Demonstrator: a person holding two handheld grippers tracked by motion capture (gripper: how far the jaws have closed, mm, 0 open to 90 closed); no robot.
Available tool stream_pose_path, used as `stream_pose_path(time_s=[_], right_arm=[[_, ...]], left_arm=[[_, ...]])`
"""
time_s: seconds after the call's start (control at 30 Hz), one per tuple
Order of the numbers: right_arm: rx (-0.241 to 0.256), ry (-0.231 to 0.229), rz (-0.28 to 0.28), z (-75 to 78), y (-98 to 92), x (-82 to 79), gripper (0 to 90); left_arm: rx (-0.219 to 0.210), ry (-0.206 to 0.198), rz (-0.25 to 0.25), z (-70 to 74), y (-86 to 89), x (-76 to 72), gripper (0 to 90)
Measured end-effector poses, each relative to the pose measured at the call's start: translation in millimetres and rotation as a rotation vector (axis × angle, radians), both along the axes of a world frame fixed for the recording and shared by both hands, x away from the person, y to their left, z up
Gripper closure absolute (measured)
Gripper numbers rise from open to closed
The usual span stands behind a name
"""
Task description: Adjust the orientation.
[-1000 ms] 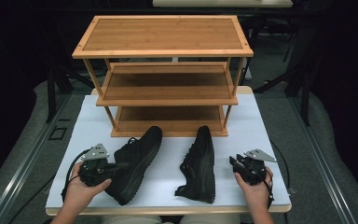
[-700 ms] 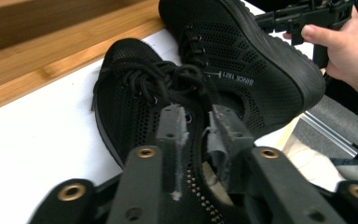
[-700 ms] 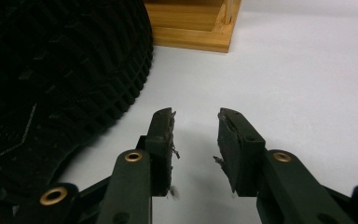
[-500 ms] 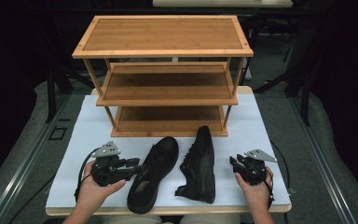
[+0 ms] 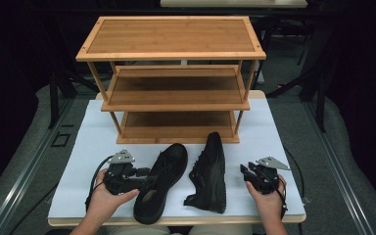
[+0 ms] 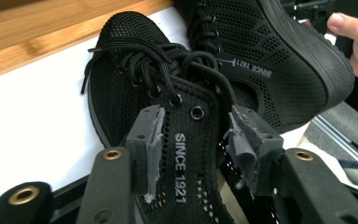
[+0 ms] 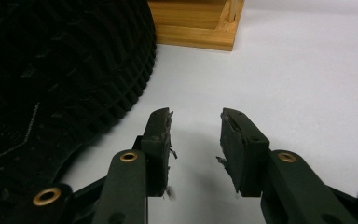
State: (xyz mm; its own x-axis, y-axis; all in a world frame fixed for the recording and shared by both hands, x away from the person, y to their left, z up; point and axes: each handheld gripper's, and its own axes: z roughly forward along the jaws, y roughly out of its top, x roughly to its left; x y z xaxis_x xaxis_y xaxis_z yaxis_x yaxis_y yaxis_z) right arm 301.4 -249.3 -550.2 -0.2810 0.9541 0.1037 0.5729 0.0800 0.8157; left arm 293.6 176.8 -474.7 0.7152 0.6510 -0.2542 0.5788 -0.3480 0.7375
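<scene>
White table (image 5: 93, 142) – bamboo rack (image 5: 171, 78) on it; dark room.

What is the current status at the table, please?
Left tongs shut on black mesh lace-up shoe. Right tongs open, empty, beside second black shoe. Three-tier wooden rack unobstructed.

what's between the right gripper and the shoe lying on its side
Nothing: in the high view a bare strip of white table separates the right gripper from the tipped shoe. The right gripper view shows its open jaws over bare table beside the sole.
</scene>
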Motion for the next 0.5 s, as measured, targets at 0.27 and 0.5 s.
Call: stream_pose_path(time_s=[0.27,0.5], right_arm=[[0.003,-0.001,-0.002,0.1,0.3,-0.1,61.7],[0.006,-0.001,-0.008,0.0,-1.6,-0.3,61.2]], left_arm=[[-0.005,-0.008,-0.018,10.6,-18.8,6.6,44.1],[0.06,0.018,0.022,-4.8,-31.5,23.4,44.3]])
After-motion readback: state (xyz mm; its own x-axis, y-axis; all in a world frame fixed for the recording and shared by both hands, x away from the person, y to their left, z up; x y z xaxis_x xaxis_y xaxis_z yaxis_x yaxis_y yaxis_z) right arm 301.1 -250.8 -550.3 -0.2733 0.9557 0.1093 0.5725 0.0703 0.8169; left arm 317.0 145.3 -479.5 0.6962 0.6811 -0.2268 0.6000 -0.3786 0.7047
